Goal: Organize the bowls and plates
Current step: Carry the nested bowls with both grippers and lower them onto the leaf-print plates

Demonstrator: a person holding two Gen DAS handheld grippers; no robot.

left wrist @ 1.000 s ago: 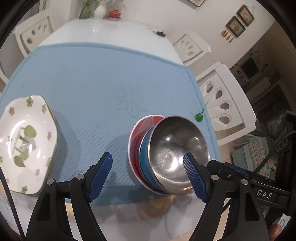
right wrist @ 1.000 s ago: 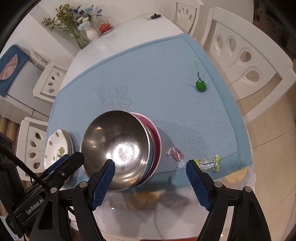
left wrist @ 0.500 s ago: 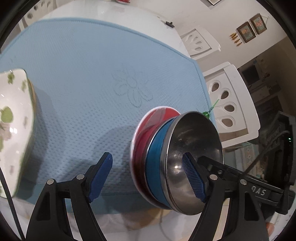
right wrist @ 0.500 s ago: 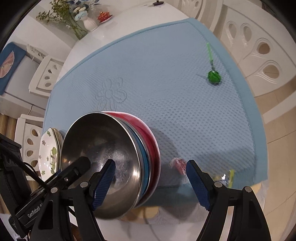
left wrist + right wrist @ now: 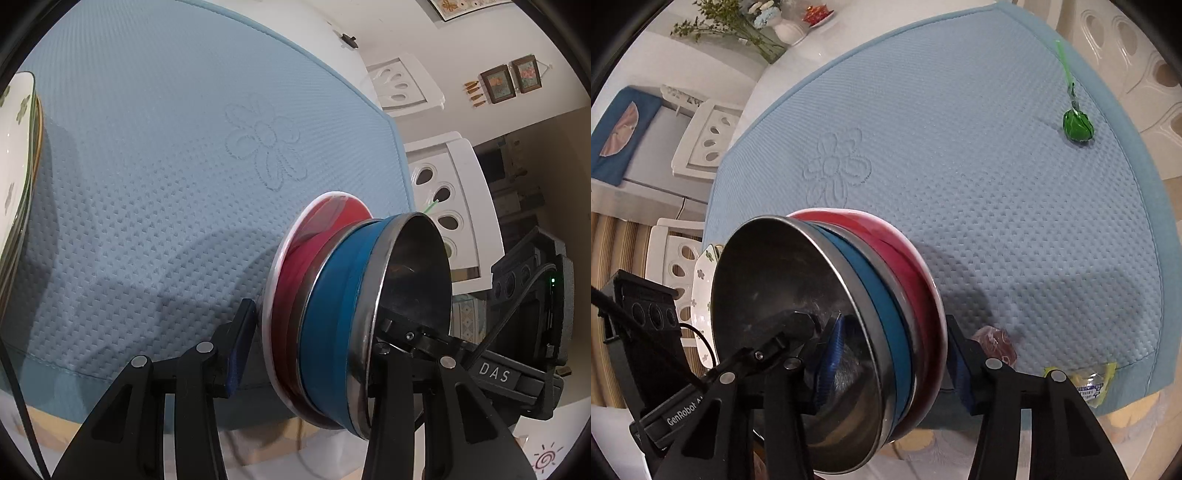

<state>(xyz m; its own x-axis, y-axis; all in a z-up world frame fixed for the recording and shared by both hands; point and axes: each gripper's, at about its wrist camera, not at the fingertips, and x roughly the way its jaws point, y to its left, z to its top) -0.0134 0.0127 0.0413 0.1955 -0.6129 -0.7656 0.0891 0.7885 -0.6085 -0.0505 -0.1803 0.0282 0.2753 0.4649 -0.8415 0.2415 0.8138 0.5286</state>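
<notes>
While both grippers tilt steeply down toward the table, they straddle a nested stack (image 5: 325, 314) of a shiny steel bowl (image 5: 783, 314), a blue-walled bowl (image 5: 332, 314) and a red plate with a white rim (image 5: 295, 266) near the front edge of the light blue dimpled mat (image 5: 147, 166). The left gripper (image 5: 306, 354) has just been closing its jaws; one blue pad sits outside the plate rim, the other inside the steel bowl, the stack between them. The right gripper (image 5: 890, 362) has likewise been closing, its pads against the stack's opposite side from inside and out. A white floral dish (image 5: 14, 155) lies well apart at the mat's left.
</notes>
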